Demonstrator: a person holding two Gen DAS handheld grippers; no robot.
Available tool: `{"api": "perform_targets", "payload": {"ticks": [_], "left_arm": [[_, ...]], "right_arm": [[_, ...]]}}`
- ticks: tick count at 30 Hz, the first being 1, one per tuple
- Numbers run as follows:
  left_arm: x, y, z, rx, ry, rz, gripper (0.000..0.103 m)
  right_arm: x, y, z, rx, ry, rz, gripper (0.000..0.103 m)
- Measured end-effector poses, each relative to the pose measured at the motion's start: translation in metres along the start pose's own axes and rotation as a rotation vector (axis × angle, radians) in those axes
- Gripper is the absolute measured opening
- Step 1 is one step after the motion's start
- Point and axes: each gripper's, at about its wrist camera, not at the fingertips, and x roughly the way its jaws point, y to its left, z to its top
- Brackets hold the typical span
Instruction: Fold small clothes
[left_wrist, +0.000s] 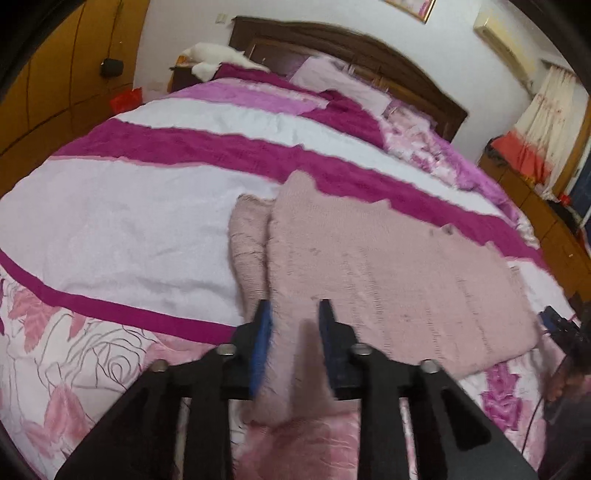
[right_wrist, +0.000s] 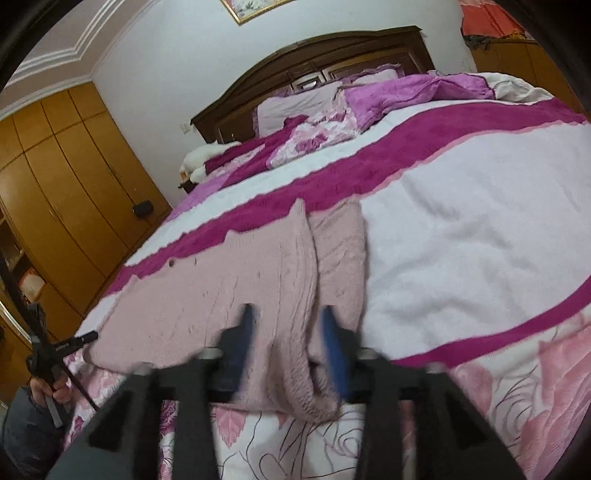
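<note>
Pink knit sweater (left_wrist: 388, 266) lies flat across the near part of the bed, over the striped blanket (left_wrist: 122, 221), 1 sleeve folded alongside its body. Its near edge bunches up between my 2 claws. My left gripper (left_wrist: 295, 310): sweater hem sits between the blue pads, fabric filling the gap, so I read it as clamped on the sweater. My right gripper (right_wrist: 290, 314): jaws apart, a fold of the sweater between them; contact blurred, can't tell if they press. Beyond: floral quilt (right_wrist: 517, 387) at the near edge, pillows (right_wrist: 295, 103), dark wooden headboard (right_wrist: 314, 55), wooden wardrobe (right_wrist: 66, 166). No readable labels or writing.
</note>
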Motion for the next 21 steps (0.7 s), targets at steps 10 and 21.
{"api": "perform_targets", "payload": {"ticks": [10, 21], "left_arm": [[-0.001, -0.032, 0.004, 0.085, -0.054, -0.051, 0.02], [0.003, -0.011, 0.023, 0.011, -0.09, -0.036, 0.02]], "right_arm": [[0.064, -0.05, 0.01, 0.222, 0.156, 0.232, 0.075], [0.119, -0.05, 0.021, 0.258, 0.244, 0.275, 0.019]]}}
